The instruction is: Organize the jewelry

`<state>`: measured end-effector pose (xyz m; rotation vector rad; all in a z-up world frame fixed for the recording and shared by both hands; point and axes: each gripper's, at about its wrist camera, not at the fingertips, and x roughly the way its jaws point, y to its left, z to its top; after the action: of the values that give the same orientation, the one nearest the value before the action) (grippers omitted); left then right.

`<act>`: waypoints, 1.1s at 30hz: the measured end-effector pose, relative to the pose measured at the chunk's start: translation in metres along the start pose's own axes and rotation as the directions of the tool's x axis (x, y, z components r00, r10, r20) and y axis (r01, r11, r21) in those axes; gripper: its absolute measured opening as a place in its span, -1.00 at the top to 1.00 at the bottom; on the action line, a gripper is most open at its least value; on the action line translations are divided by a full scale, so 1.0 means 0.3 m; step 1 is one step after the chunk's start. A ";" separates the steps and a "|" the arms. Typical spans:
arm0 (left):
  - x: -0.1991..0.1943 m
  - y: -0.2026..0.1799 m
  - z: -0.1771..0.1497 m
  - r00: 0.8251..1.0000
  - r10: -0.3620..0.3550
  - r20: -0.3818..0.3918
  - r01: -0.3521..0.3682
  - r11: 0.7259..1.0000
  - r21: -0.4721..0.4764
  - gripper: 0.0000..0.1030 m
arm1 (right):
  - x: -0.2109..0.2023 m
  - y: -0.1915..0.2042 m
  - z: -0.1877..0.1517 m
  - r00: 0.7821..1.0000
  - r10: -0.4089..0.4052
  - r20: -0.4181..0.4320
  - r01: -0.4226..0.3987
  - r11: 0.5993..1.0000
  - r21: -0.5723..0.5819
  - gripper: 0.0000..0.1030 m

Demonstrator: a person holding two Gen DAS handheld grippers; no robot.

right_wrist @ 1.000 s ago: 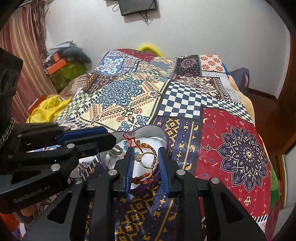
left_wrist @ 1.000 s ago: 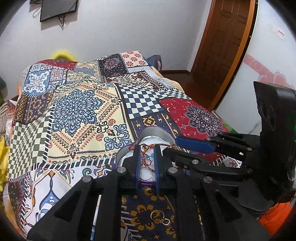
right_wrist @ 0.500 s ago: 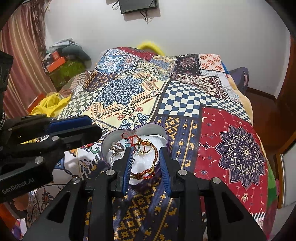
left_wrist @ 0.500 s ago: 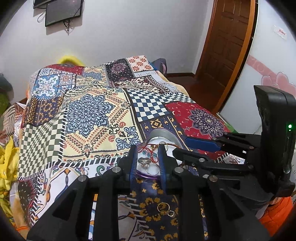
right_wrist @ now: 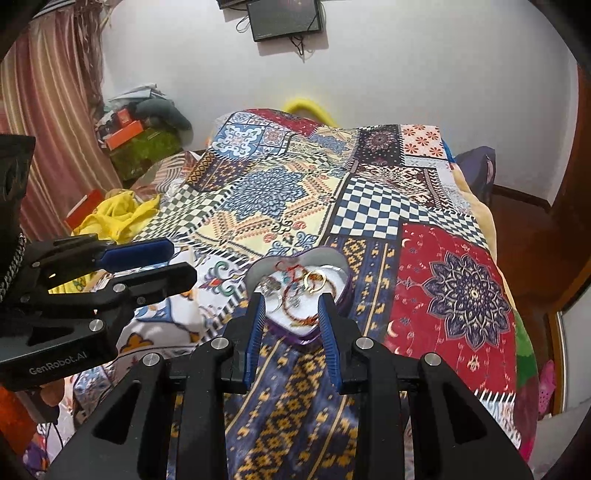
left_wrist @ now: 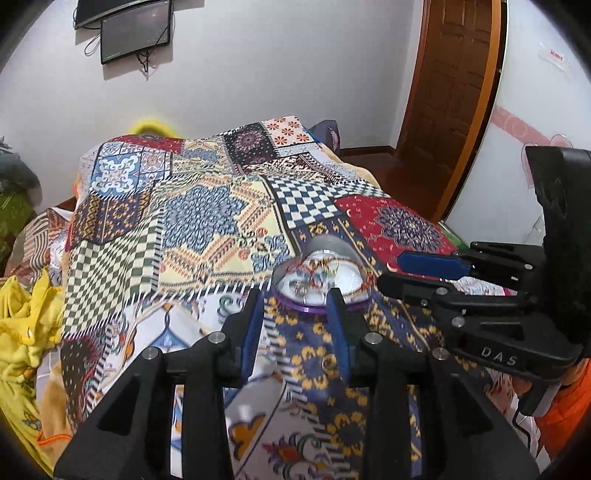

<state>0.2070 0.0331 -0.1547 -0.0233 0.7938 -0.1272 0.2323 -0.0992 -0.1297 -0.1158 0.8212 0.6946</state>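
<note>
A heart-shaped purple jewelry box (right_wrist: 334, 264) with a white lining sits on the patchwork bedspread; it also shows in the left wrist view (left_wrist: 332, 245). It holds a gold ring (right_wrist: 314, 282), red thread bracelets (right_wrist: 295, 314) and silver pieces (right_wrist: 267, 284). My left gripper (left_wrist: 295, 299) is open and empty, just short of the box. My right gripper (right_wrist: 291, 302) is open and empty, its fingertips at the box's near edge. A small gold ring (left_wrist: 327, 363) lies blurred on the bedspread by the left gripper's right finger.
The patchwork bedspread (right_wrist: 280, 199) covers the whole bed. Yellow cloth (left_wrist: 26, 325) lies at the left edge. Boxes and clutter (right_wrist: 136, 140) sit at the far left. A wooden door (left_wrist: 454, 92) stands at the right. A screen (right_wrist: 284, 16) hangs on the back wall.
Both grippers have pulled back and up from the box. The box now looks farther away, and both jaws stand slightly wider.
</note>
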 end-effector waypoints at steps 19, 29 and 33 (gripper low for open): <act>0.026 0.060 -0.181 0.993 0.008 -0.115 -0.011 1.000 -0.028 0.33 | 0.158 0.142 -0.178 0.982 0.013 -0.187 -0.026 0.997 -0.067 0.48; 0.056 0.057 -0.151 0.994 -0.017 -0.111 0.014 0.999 -0.031 0.33 | 0.151 0.160 -0.198 0.987 0.014 -0.161 -0.034 0.991 -0.127 0.83; 0.091 0.030 -0.151 0.990 -0.045 -0.135 0.042 0.999 -0.024 0.33 | 0.125 0.139 -0.203 0.990 0.013 -0.142 -0.028 0.994 -0.104 0.83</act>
<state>0.1944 0.0398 -0.2064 -0.0521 0.9310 -0.1630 0.1862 -0.0687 -0.1913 -0.2544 0.9219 0.7562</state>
